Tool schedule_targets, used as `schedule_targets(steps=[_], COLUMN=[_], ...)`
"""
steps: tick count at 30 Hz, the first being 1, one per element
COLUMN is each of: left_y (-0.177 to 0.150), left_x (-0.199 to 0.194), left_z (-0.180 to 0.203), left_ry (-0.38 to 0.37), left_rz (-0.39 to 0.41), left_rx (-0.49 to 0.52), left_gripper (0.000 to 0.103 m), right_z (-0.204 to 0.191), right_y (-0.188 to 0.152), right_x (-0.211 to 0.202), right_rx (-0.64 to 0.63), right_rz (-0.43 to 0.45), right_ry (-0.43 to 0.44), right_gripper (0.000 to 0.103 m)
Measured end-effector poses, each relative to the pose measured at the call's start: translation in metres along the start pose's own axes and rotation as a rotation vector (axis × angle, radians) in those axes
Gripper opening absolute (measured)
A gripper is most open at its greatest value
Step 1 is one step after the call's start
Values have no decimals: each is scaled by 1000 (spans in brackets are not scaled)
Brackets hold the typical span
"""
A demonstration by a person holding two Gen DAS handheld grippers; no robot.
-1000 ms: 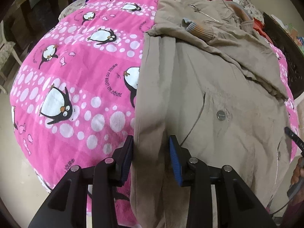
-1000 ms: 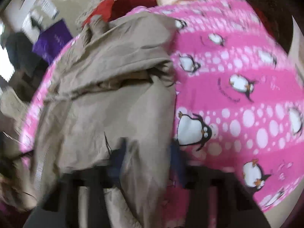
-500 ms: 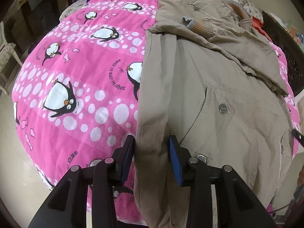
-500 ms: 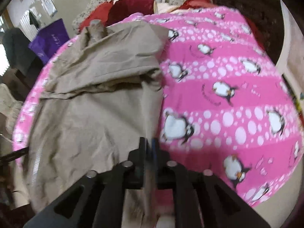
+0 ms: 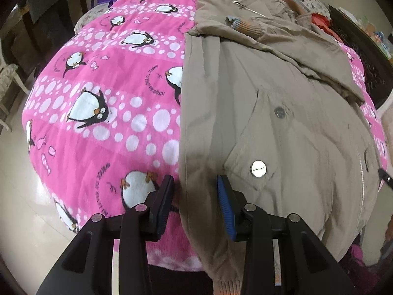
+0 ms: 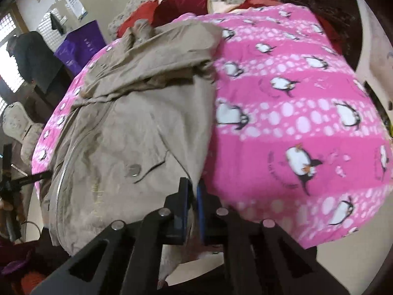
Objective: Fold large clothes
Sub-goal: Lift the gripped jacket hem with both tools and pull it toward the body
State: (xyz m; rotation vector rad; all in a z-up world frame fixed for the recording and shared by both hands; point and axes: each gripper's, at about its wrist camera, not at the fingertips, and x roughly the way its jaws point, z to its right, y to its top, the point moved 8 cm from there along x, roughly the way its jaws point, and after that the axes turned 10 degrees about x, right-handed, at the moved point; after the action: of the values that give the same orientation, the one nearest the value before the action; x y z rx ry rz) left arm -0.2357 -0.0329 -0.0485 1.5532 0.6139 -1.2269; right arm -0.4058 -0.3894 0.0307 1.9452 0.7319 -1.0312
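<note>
Item: beige jacket [image 5: 282,127], flat on the pink penguin blanket [image 5: 103,113], sleeves already folded across its chest.

Right gripper [image 6: 191,196]: apart and blurred a second ago, now pinched together on the jacket's hem corner.

Left gripper [image 5: 195,196]: jaws remain apart, straddling the opposite hem edge, not yet gripping.

Judgement: one corner secured; the hem-to-collar fold waits on the left clamp.
</note>
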Motion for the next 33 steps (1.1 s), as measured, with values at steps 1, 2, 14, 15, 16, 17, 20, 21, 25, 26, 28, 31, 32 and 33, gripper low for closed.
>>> schedule_targets(steps=[1,2,14,15,16,17,20,21,25,26,28,31,32,33], left_y=[-2,-4,-5,-6,-8,-11,-21,-24,-37,-40,-45,-48,-49,-49], left_x=[0,-1,-2,-3,-4,-6,-13,-14,-18,-17,-14,-11,-10,-9], left_z=[1,2,3,3,4,4,4,5,8,11,16,20,20,21], left_ry=[4,4,-11,-17,-30,-50,-116,-133,-178,-192,-234,-282,-288,-290], left_rz=[0,0,-5,-7,-9,-10,-8,-7,-18,-26,-40,-30,-23,-19], left_rx=[3,1,-20,-22,-25,-27,-40,-43,-34,-31,-32,-64,-72,-77], left_gripper=[24,24,24,24,24,24,24,25,26,27,27,28,29,30], right_z=[3,3,-12,-14,-14,-14,-15,-16,-17,-16,-12,-8,-8,-10], right_y=[1,1,-13,-16,-21,-24,-37,-40,-61,-66,-73,-82,-84,-87], right_x=[0,1,-8,-7,-7,-8,-13,-15,-20,-19,-15,-6,-4,-2], right_rx=[15,22,4,-8,-18,-26,-65,-77,-117,-115,-101,-71,-62,-48], right_rz=[0,-4,-35,-47,-64,-77,-106,-115,-160,-172,-193,-216,-223,-231], right_ry=[0,1,36,34,32,31,45,55,112,122,133,149,160,186], right_gripper=[4,4,39,41,43,48,53,56,65,65,66,67,67,67])
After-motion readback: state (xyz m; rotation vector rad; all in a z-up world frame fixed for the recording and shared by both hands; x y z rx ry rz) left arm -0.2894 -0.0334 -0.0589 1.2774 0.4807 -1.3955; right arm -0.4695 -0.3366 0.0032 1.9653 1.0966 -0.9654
